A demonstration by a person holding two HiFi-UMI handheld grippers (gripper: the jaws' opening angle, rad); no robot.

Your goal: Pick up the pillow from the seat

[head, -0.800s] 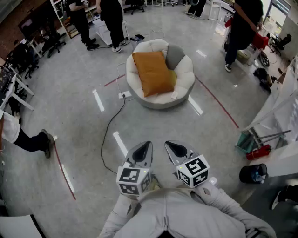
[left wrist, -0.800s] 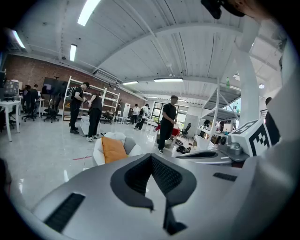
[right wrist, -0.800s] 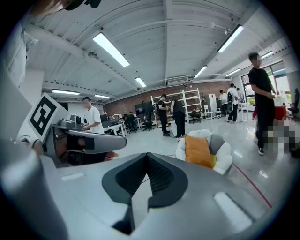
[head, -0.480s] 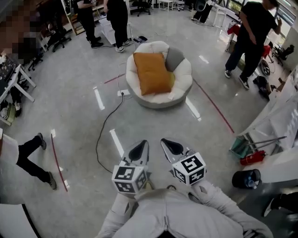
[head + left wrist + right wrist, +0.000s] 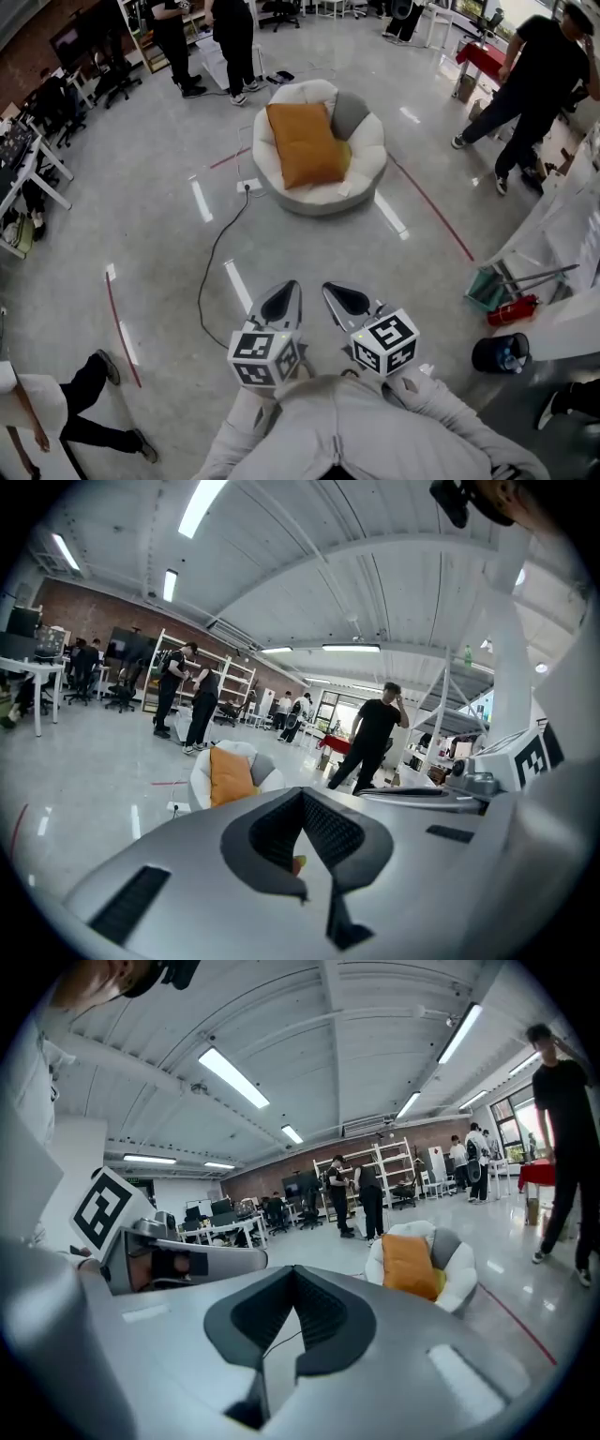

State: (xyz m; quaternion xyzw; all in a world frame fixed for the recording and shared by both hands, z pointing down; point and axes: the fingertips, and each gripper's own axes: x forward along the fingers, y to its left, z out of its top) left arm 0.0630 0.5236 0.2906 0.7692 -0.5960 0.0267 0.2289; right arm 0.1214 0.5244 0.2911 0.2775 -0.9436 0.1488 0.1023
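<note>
Left gripper (image 5: 284,302), right gripper (image 5: 345,298) closed, empty; orange pillow (image 5: 305,145) far off on seat (image 5: 323,195); gripper views alone show ceiling lights (image 5: 232,1077).

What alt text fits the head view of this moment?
Seen from above, an orange pillow lies on a round white seat across a grey floor. The person's left gripper and right gripper are side by side near the body, fingers shut and empty, well short of it. Other people stand at the room's edges.
</note>
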